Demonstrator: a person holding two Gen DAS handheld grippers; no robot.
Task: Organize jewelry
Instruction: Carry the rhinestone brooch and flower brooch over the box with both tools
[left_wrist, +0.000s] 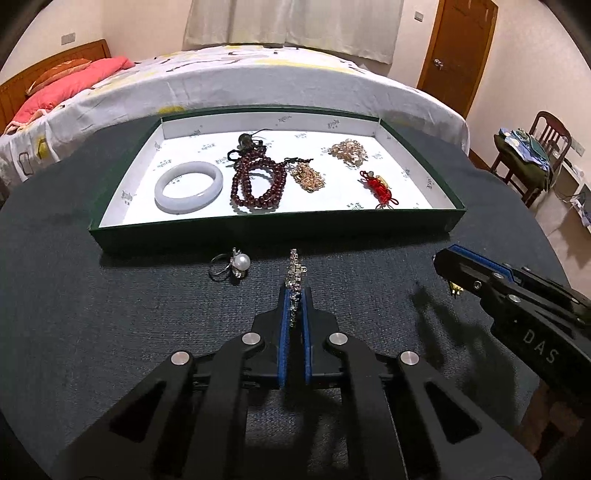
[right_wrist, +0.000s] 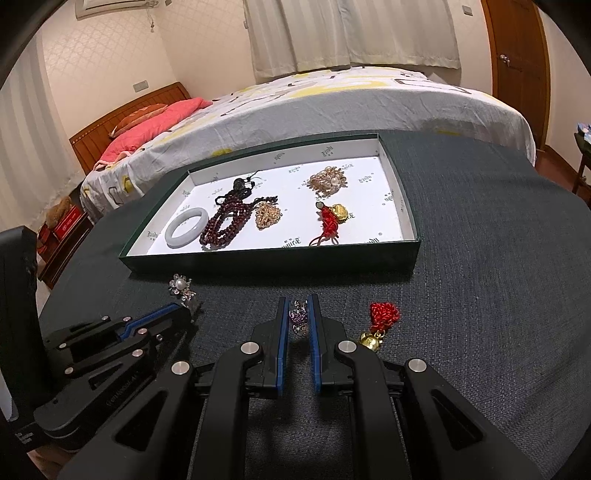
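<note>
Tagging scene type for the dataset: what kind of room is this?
Most likely a home bedroom: a made bed with a pink pillow, curtains behind it, and a wooden door.

The left gripper's (left_wrist: 294, 295) blue pads hide the silver piece's (left_wrist: 294, 271) lower part; its kind is unclear.
</note>
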